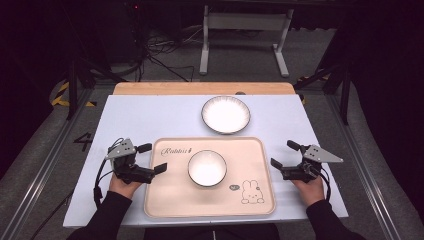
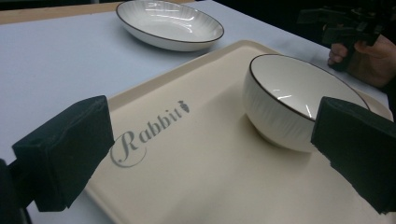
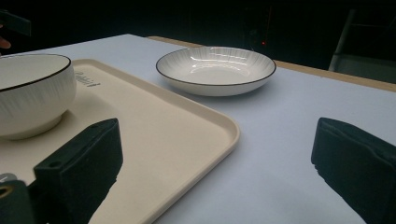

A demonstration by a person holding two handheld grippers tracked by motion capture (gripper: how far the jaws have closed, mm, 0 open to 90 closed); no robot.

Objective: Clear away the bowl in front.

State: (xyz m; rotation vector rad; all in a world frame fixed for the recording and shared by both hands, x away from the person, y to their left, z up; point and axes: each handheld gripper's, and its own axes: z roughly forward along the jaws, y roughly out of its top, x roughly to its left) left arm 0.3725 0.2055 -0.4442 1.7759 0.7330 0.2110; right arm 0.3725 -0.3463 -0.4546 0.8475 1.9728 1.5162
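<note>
Both tongs stand wide and hold nothing. The left tongs (image 1: 149,159) hover at the tray's left edge, their jaws spread over the printed corner; the right tongs (image 1: 283,156) hover just off the tray's right edge, above the bare tabletop (image 1: 130,117).

This looks like the approach, before any grasp. The bowl (image 1: 207,168) sits upright near the middle of the tray (image 1: 210,205), between the two tongs: at about 3 o'clock from the left pair and 9 o'clock from the right, apart from both. In the left gripper view the bowl (image 2: 292,105) lies just ahead of one jaw, so that pair seems the nearer.

The next move likely calls for one pair to close over the bowl's rim, one jaw inside and one outside.

The shallow plate (image 1: 225,114) rests on the tabletop at 12 o'clock, just beyond the tray's far edge.
</note>
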